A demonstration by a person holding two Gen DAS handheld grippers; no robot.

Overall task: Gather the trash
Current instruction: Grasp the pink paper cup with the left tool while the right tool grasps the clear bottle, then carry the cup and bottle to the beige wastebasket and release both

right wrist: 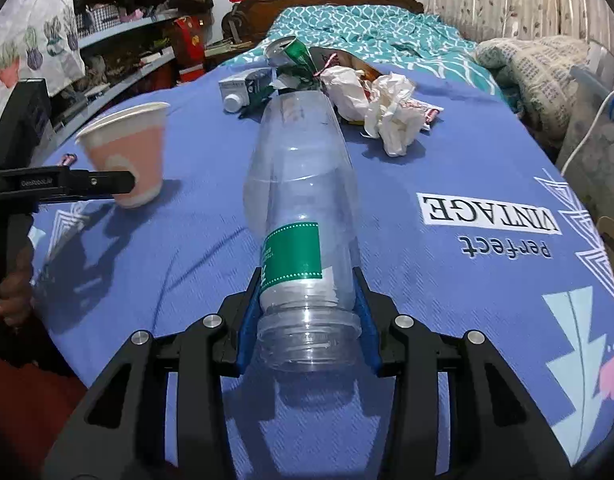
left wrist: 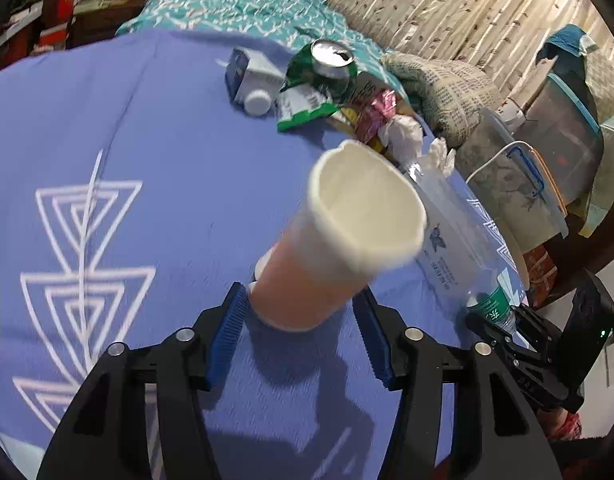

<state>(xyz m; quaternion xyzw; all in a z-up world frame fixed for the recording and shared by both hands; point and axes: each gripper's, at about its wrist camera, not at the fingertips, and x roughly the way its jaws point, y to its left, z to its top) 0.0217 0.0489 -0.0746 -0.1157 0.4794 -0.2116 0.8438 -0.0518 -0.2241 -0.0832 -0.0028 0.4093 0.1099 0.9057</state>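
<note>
Trash is being lifted off the bed.
A cup is clamped by the left gripper, a bottle by the right gripper; a bin seems needed next.

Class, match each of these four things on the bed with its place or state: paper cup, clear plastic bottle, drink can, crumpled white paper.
Things:
1. paper cup
2. clear plastic bottle
3. drink can
4. crumpled white paper

Places or states:
A. lying loose on the blue bedspread, beside the wrappers
B. gripped near its neck by the right gripper
C. at the top of the litter pile, pull-tab hole open
D. gripped near its base by the left gripper

Pairs: 1-D, 2-B, 3-C, 4-A
</note>
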